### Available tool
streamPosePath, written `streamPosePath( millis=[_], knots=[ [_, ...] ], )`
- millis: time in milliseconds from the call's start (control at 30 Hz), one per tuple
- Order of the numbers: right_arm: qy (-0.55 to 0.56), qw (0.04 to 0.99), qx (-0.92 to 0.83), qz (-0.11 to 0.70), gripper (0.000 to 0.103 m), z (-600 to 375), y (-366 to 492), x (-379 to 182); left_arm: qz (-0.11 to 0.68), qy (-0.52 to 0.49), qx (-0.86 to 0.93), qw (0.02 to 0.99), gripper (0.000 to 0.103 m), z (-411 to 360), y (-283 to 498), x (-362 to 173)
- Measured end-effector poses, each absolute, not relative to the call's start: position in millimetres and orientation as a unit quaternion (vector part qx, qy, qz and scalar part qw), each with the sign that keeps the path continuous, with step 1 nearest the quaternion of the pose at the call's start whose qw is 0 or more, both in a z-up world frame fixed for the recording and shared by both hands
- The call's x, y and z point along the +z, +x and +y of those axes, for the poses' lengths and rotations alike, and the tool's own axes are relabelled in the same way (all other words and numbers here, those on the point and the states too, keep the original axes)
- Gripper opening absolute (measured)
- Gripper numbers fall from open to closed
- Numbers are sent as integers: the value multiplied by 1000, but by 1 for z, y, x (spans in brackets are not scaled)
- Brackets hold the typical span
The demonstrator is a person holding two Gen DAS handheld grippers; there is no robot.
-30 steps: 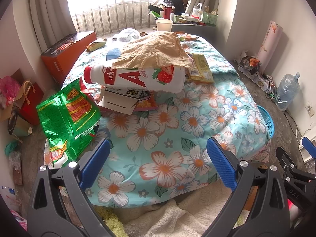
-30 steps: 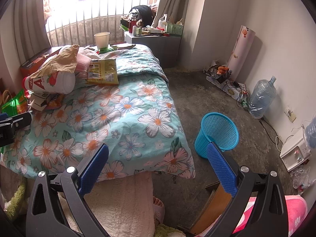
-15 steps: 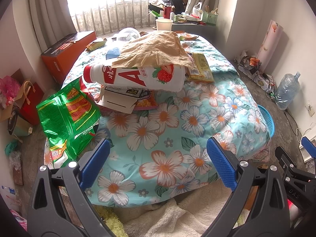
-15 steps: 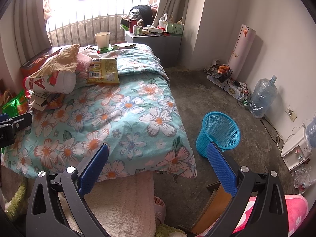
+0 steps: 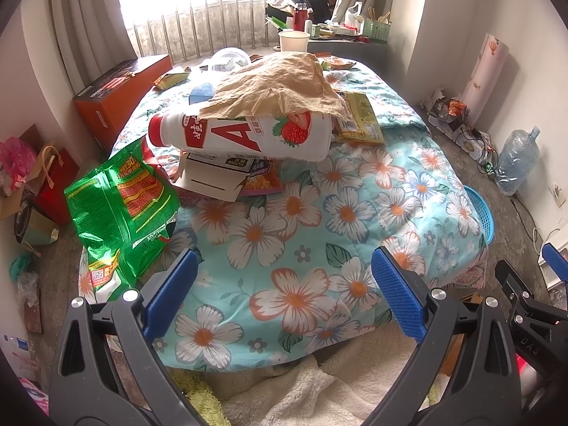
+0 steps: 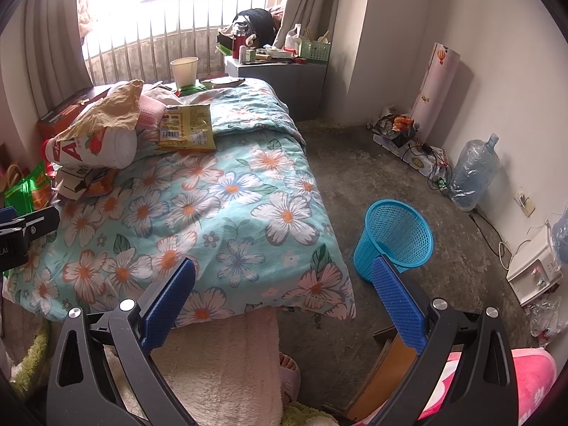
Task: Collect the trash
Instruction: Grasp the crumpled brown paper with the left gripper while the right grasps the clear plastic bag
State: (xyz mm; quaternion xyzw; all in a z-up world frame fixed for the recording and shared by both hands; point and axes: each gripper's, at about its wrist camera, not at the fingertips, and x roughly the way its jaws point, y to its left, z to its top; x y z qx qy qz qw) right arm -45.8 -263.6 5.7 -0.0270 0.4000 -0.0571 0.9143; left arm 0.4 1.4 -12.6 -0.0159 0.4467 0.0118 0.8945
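Trash lies piled on a floral bed cover (image 5: 294, 248): a large white strawberry-print bottle (image 5: 245, 136) on its side, a crumpled brown paper (image 5: 273, 85) draped over it, a flattened carton (image 5: 213, 177) beneath, a green snack bag (image 5: 120, 209) at the bed's left edge and a yellow packet (image 5: 358, 120) behind. My left gripper (image 5: 284, 294) hangs open and empty over the near end of the bed. The right gripper (image 6: 284, 294) is open too, held over the bed's foot corner, with a blue mesh bin (image 6: 394, 238) on the floor just beyond its right finger.
A white paper cup (image 6: 184, 71) stands at the head of the bed, near a cluttered grey nightstand (image 6: 280, 71). An orange box (image 5: 120, 96) leans left of the bed. A water jug (image 6: 474, 174) and cables line the right wall. A fluffy rug (image 6: 220, 365) lies below.
Both views have shifted only slightly; the right gripper has drifted a little so the blue bin sits marginally further right. Both grippers stay open.
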Motion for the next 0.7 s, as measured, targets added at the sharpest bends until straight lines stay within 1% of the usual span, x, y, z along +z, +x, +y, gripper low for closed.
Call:
streamPosePath(
  millis=[233,400,567,700],
  knots=[
    [-10,923,-50,383,97,-263,-41,10,443,-19,17,896,94,6,2,-14],
    [44,937,-16,347,97,-268,-22,25,420,-50,15,906,94,22,13,-10],
    [77,950,23,302,97,-263,2,33,366,-54,-3,929,94,38,25,4],
    [86,946,54,309,97,-253,26,28,305,-34,-28,951,94,44,44,21]
  ],
)
